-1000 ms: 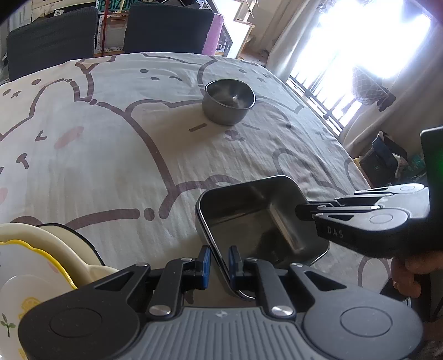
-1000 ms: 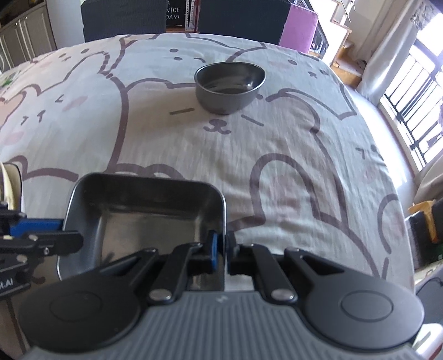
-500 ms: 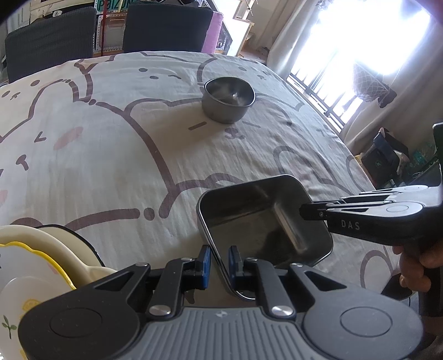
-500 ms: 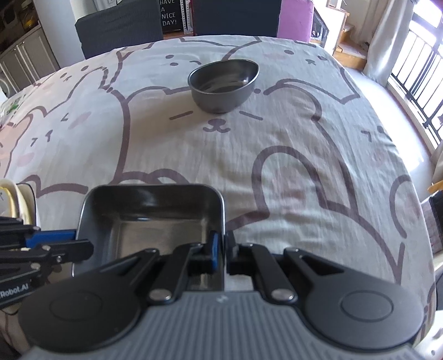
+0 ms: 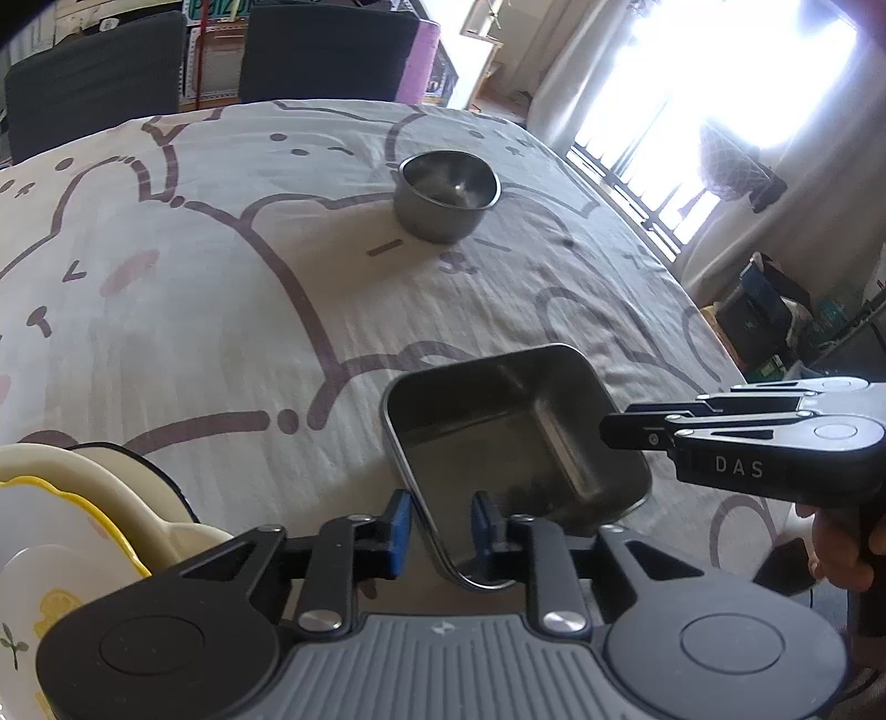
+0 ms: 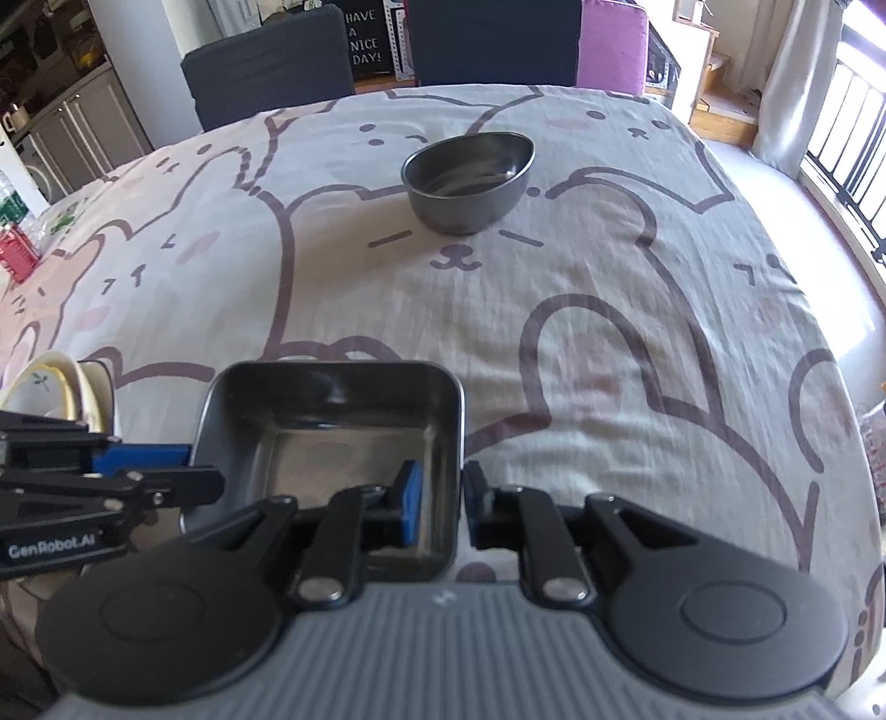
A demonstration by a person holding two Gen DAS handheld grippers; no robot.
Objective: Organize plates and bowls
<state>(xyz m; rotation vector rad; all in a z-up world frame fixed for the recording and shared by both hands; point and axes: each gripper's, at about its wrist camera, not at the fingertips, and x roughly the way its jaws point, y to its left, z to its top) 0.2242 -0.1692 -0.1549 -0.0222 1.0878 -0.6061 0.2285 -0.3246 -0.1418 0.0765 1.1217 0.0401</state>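
Near the table's front edge sits the square steel tray (image 6: 332, 421). Both the left claw (image 5: 433, 523) and right claw (image 6: 440, 501) straddle opposite walls with jaws parted, released. The round steel bowl (image 6: 468, 183) waits toward the far edge.

My left wrist camera is sitting low behind my left gripper (image 5: 434, 523), looking forward across the bear-print tablecloth (image 5: 194, 310) toward the dark chairs (image 5: 326, 50) and the bright window, very near the square steel tray (image 5: 515, 437). My right wrist camera is riding behind my right gripper (image 6: 440, 501), facing the same way from the tray's (image 6: 332, 421) other side. Both views are sharing the tray, the round steel bowl (image 5: 446, 196) (image 6: 468, 183) farther off, and each other's gripper.
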